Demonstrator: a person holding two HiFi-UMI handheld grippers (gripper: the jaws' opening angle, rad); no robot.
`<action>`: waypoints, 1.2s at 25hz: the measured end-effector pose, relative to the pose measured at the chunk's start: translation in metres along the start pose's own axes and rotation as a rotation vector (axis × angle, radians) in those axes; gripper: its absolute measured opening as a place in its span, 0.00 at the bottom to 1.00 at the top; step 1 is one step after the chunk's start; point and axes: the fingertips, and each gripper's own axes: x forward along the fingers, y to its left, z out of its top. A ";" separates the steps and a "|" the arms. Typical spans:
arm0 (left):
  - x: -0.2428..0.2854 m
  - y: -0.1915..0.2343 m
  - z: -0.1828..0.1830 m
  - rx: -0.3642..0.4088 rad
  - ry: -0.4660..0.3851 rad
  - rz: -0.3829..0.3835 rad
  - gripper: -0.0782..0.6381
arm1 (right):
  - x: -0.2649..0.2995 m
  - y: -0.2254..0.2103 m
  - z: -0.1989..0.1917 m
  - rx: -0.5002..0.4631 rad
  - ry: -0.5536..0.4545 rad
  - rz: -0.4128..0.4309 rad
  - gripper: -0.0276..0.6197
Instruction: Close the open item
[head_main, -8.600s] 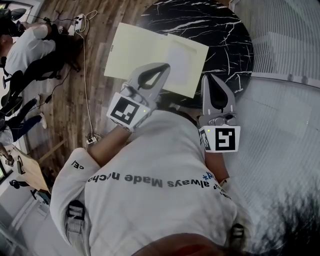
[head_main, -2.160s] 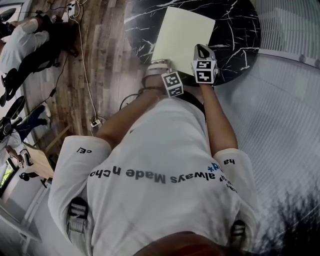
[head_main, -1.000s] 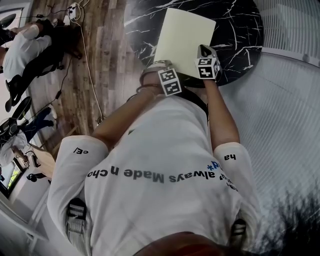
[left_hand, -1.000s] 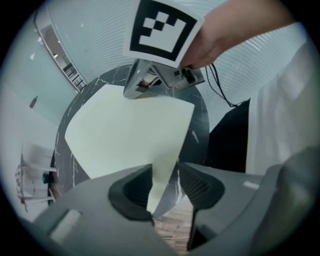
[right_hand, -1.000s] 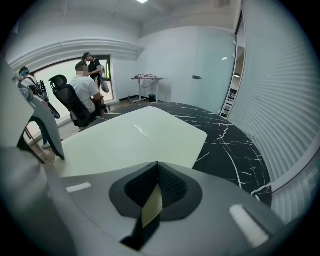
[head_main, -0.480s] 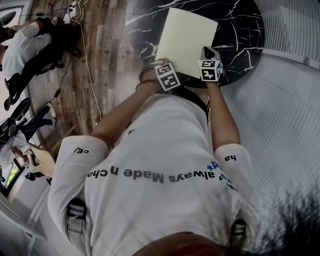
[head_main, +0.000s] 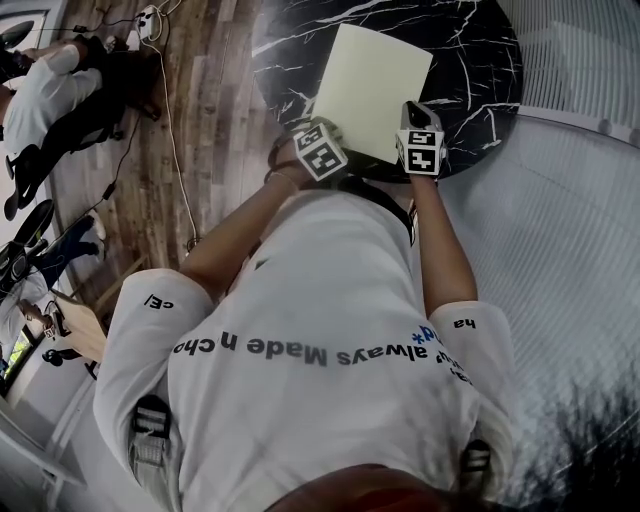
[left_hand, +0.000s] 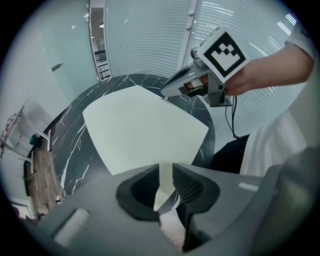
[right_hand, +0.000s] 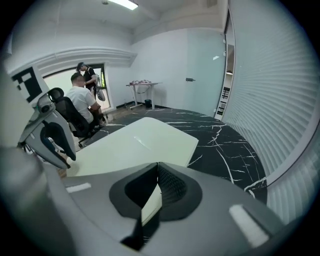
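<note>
A pale yellow folder (head_main: 375, 85) lies closed and flat on the round black marble table (head_main: 470, 60). My left gripper (head_main: 322, 128) is at its near left corner. In the left gripper view that corner (left_hand: 162, 180) shows in the narrow gap of the left gripper (left_hand: 166, 167), whose jaws are closing and do not visibly press it. My right gripper (head_main: 415, 108) is at the near right edge. In the right gripper view the right gripper (right_hand: 156, 167) is shut on the folder's edge (right_hand: 150, 202). Each gripper also shows in the other's view: the right gripper (left_hand: 167, 92), the left gripper (right_hand: 50, 140).
The table's near rim (head_main: 380, 180) is right in front of my body. A wooden floor (head_main: 200, 120) with cables lies to the left, where people sit on office chairs (head_main: 50, 90). A ribbed glass wall (head_main: 570, 250) runs along the right.
The folder, spread open in the earliest frame, now lies closed. In the last second the left gripper has shifted up and left to the folder's corner; the right gripper has barely moved.
</note>
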 end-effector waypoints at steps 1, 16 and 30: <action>-0.004 0.005 0.002 -0.021 -0.024 0.009 0.22 | -0.006 0.000 0.006 0.001 -0.015 0.004 0.05; -0.132 0.054 0.085 -0.221 -0.520 0.120 0.12 | -0.118 0.022 0.113 0.043 -0.271 0.057 0.05; -0.235 0.054 0.136 -0.200 -0.893 0.206 0.11 | -0.207 0.047 0.177 0.053 -0.422 0.097 0.05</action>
